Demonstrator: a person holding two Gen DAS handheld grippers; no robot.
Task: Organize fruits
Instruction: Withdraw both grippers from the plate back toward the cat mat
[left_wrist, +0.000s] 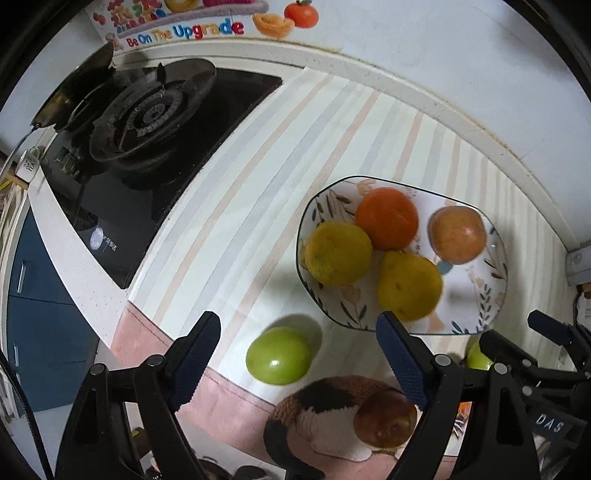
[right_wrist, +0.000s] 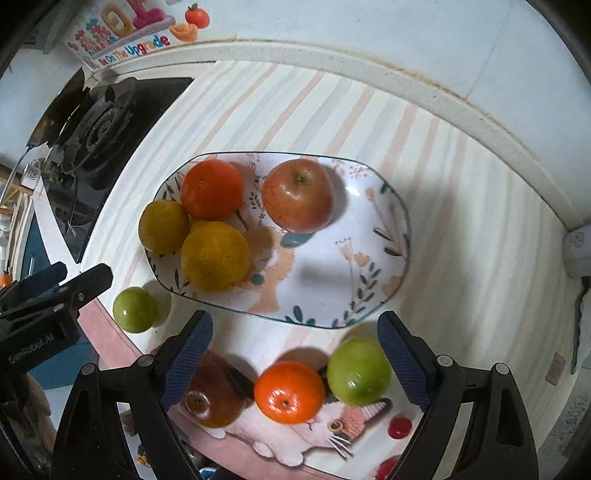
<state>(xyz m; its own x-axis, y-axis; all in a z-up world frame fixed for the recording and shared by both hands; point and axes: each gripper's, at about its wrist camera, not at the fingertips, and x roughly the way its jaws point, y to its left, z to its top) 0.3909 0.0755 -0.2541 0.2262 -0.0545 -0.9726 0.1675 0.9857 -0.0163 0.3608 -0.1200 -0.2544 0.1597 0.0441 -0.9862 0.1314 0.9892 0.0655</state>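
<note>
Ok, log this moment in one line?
plate: four fruits | mat: two green apples, orange, dark apple | left gripper: open, empty | right gripper: open, empty

- We hold our left gripper (left_wrist: 297, 363) pointing steeply down, its two blue-padded fingers (left_wrist: 194, 360) spread wide apart with nothing pinched between them.
- We hold our right gripper (right_wrist: 295, 360) aimed almost straight down, its jaws likewise wide, its pads (right_wrist: 402, 360) pressing on nothing.
- Our two grippers hang side by side, near each other.
</note>
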